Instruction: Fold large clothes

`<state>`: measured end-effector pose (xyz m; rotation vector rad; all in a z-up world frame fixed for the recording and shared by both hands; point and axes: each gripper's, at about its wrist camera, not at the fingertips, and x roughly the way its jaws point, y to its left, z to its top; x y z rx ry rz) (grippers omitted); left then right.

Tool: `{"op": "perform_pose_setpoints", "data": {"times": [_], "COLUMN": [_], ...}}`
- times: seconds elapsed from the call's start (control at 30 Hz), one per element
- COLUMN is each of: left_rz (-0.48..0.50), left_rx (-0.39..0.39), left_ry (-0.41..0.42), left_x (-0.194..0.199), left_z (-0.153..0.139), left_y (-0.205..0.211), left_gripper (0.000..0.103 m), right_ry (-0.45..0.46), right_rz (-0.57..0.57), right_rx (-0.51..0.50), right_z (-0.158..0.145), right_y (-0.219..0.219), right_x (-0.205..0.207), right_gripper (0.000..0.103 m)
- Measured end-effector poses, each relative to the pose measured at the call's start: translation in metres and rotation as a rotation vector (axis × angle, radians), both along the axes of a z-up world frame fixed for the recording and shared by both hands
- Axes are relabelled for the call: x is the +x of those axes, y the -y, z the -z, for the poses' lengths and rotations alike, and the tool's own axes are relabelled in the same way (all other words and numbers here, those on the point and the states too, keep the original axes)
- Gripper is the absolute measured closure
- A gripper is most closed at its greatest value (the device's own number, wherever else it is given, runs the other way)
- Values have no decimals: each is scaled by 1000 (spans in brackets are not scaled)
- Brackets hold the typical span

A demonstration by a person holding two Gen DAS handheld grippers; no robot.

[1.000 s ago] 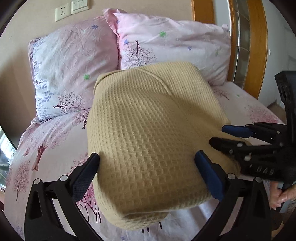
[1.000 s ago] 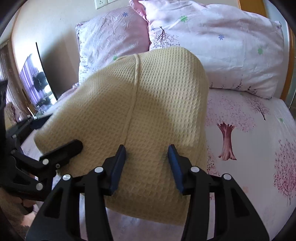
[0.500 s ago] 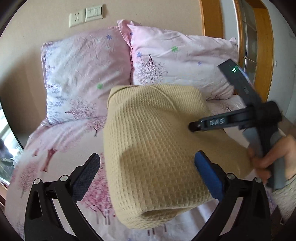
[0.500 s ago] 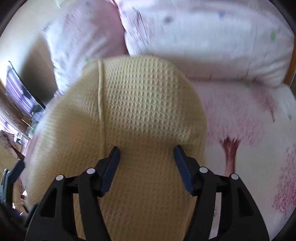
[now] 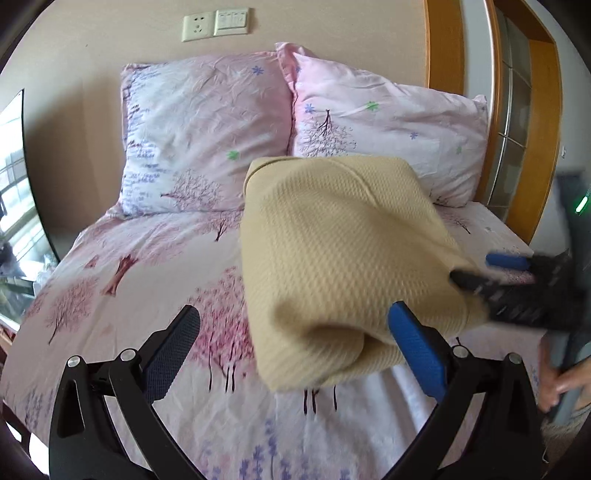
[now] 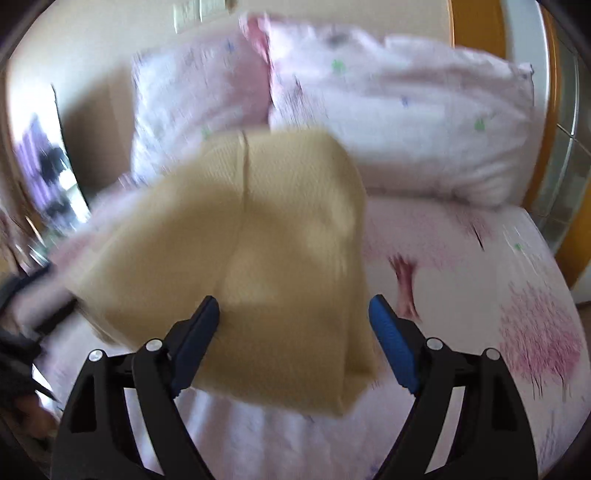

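A folded beige waffle-knit garment [image 5: 343, 258] lies on the pink tree-print bed sheet [image 5: 122, 280], its rolled fold facing me. My left gripper [image 5: 291, 321] is open wide just in front of the garment's near left corner, with neither pad pressing the cloth. My right gripper [image 6: 293, 306] hovers over the garment [image 6: 258, 240] near its front edge. Its jaws are opening, the cloth lies under the gap and the pads stand clear of it. The left wrist view shows the right gripper [image 5: 480, 271] blurred at the garment's right edge, with a hand [image 5: 565, 384] below it.
Two pink floral pillows [image 5: 207, 133] [image 5: 388, 122] lean on the wall behind the garment. A wooden door frame [image 5: 546, 122] borders the bed on the right. A dark-framed pane [image 5: 14, 206] stands at the left. Sockets and switches [image 5: 214, 24] are on the wall above.
My left gripper drew back and to the left, so the garment now sits further right in its view. The right gripper's jaws spread wider; it swung over the garment and back to its edge.
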<state>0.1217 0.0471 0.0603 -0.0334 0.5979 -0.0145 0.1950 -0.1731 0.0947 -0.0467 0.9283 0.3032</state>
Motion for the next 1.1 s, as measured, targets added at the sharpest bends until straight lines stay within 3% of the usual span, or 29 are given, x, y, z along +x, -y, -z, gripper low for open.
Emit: {"op": "perform_pose_setpoints", "data": {"times": [0.13, 0.23, 0.3, 0.47, 0.57, 0.83, 1.1], "left_rz": [-23, -68, -78, -103, -97, -129, -98], "left_rx": [17, 71, 68, 80, 66, 28, 24], "left_ry": [-73, -106, -114, -133, -142, -158, -252], "left_x": [0, 0, -1, -3, -6, -15, -20], "left_z": [14, 23, 26, 31, 34, 38, 40], "left_y": [1, 4, 3, 4, 5, 2, 5], "left_gripper": [1, 1, 1, 1, 1, 1, 1], "right_ry": [-33, 41, 83, 141, 127, 76, -25], "right_rz": [41, 72, 88, 154, 183, 150, 101], "right_rx": [119, 95, 80, 30, -18, 30, -15], "right_z": [7, -11, -21, -42, -45, -43, -24], "right_y": [15, 19, 19, 22, 20, 16, 0], "right_x": [11, -1, -10, -32, -41, -63, -74], "right_gripper": [16, 13, 2, 2, 2, 2, 2]}}
